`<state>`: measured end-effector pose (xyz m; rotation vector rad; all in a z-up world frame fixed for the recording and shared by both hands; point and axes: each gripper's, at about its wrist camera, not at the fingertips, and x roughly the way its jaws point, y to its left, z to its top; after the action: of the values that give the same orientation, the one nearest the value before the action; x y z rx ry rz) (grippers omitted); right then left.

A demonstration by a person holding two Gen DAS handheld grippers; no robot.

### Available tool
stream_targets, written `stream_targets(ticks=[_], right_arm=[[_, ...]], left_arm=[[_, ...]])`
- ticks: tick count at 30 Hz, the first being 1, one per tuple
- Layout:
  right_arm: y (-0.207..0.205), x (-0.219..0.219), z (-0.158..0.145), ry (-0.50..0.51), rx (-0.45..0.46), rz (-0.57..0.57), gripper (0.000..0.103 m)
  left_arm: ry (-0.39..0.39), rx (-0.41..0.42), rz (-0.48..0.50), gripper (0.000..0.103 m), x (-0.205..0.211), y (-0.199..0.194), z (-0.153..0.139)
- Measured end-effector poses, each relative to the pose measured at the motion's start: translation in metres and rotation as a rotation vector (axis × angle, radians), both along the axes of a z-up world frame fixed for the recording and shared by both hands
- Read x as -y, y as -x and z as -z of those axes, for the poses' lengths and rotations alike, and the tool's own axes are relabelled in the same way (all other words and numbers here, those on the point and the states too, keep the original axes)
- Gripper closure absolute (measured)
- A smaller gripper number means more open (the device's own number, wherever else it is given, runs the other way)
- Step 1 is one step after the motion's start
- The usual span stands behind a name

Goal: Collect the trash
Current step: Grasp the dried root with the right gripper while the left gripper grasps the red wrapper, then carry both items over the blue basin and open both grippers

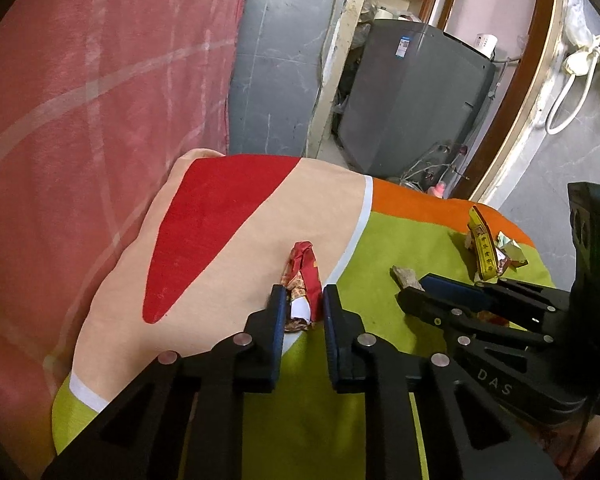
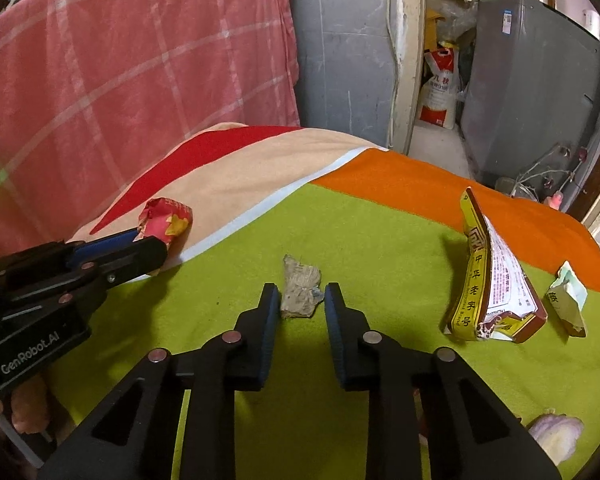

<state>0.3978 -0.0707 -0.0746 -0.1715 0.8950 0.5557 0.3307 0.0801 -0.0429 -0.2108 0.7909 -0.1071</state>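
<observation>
Both hands are mid-pickup, one scrap each. The left gripper point(image 1: 303, 300) is clenched on a crumpled red wrapper point(image 1: 302, 280), which lies on the peach part of the multicoloured blanket point(image 2: 360, 240), right by its white stripe; the pads press it from both sides, & the right wrist view shows the same wrapper bulging past the left gripper's tip. The right gripper point(image 2: 302, 300) is closed round a grey crumpled paper wad point(image 2: 300, 286) on the green patch, w/ its jaws touching the wad's sides. So the grasp step looks done for both, lift not yet started, since both scraps sit on the blanket. Off to the right, well apart from the wad, a torn yellow carton point(image 2: 496, 280) stands bent open, w/ a small folded paper scrap point(image 2: 568, 296) just beside it; a pale lump at the bottom right edge I can't identify. Next move, I'd guess: raise both hands w/o loosening, carry to whatever bin is used (none in view), drop, then come back for the carton & scrap. The carton's wide & floppy, so prob needs a pinch on one edge
</observation>
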Motion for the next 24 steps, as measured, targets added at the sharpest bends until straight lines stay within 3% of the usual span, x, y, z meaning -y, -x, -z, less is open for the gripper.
stream_targets(ticks=[5,11,24], right_arm=[[0.005,0.002,-0.004,-0.017,0.017,0.000,0.083],[0.028,0.019,-0.026,-0.070,0.117,0.020,0.084],[0.092,0.107,-0.078,-0.188,0.394,0.195,0.084]], left_arm=[[0.004,0.009,0.002,0.092,0.003,0.006,-0.003],[0.034,0.044,0.008,0.093,0.009,0.017,-0.010],[0.049,0.253,0.088,0.093,0.073,0.053,-0.055]])
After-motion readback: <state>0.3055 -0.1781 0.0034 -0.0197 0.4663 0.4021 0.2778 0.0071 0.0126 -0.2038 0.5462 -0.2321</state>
